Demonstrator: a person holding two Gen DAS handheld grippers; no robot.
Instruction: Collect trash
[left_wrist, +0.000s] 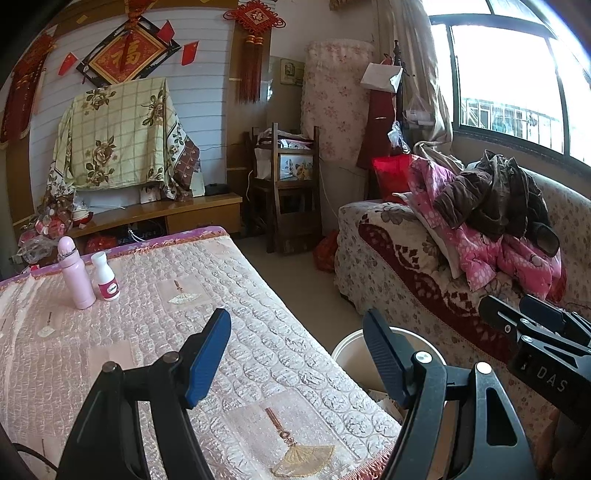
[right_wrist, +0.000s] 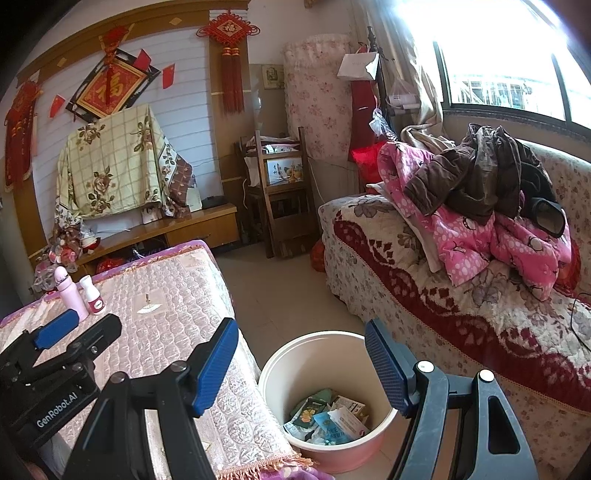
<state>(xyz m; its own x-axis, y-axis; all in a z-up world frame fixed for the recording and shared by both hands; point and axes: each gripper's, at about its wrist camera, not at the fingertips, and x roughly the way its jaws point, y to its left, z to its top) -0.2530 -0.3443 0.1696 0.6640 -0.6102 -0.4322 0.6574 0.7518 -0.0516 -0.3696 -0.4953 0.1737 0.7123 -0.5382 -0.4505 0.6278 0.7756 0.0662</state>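
The left claw (left_wrist: 297, 354) hangs spread wide and empty over the near right edge of the quilted pink cloth-covered surface (left_wrist: 155, 332). The right claw (right_wrist: 301, 363) is likewise spread and empty, held above the round pink-and-cream plastic bucket (right_wrist: 280, 369) that stands on the floor between the surface and the floral-covered sofa (right_wrist: 424, 295). Crumpled wrappers and small packets of trash (right_wrist: 325, 417) lie in the bottom of the bucket. At the far left of the surface a tall pink plastic bottle (left_wrist: 75, 273) stands upright, just beside a small white bottle with a pink label (left_wrist: 105, 277) on its right.
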